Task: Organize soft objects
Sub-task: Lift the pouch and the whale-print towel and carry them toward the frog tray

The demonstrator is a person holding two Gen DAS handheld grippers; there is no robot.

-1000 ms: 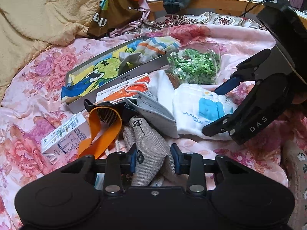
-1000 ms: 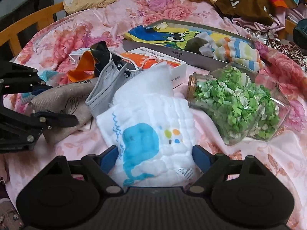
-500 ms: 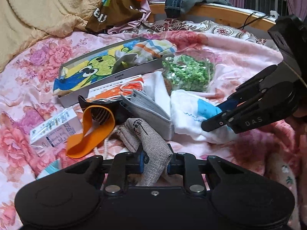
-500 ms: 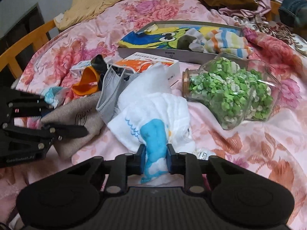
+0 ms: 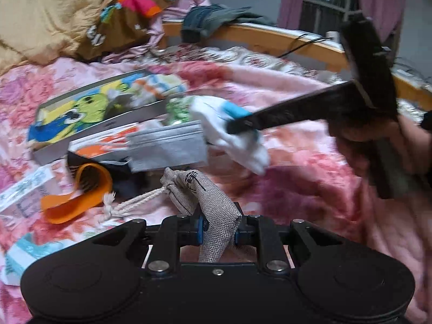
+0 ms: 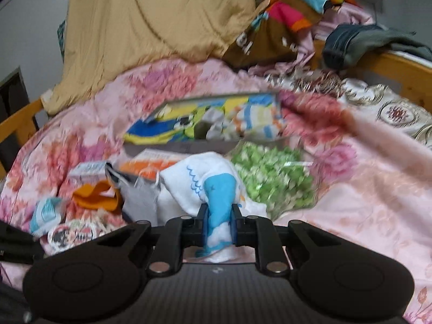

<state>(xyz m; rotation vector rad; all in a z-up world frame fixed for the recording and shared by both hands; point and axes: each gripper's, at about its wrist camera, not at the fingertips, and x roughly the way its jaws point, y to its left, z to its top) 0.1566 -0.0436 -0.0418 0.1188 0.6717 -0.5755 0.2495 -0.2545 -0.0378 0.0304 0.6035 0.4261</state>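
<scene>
My left gripper (image 5: 217, 233) is shut on a grey linen drawstring pouch (image 5: 208, 202), lifted off the bed with its white cord (image 5: 127, 205) trailing left. My right gripper (image 6: 219, 228) is shut on a white cloth with a blue whale print (image 6: 213, 186), raised above the bed; it also shows in the left wrist view (image 5: 229, 132), hanging from the right gripper's fingers (image 5: 270, 118). A grey box (image 6: 216, 124) holding colourful cloths lies further back, also in the left wrist view (image 5: 89, 113).
A grey face mask (image 5: 167, 148), an orange strap (image 5: 78, 194), an orange-white carton (image 5: 102, 144) and a small white carton (image 5: 24, 191) lie on the pink floral blanket (image 6: 351, 202). A jar of green bits (image 6: 270, 178) lies beside the white cloth. Piled clothes (image 6: 283, 21) and a wooden rail (image 6: 391, 67) stand behind.
Both grippers closed on their cloths within the last second and have lifted them. The right gripper has carried the whale cloth up and towards the box; the pouch has risen off the bed.
</scene>
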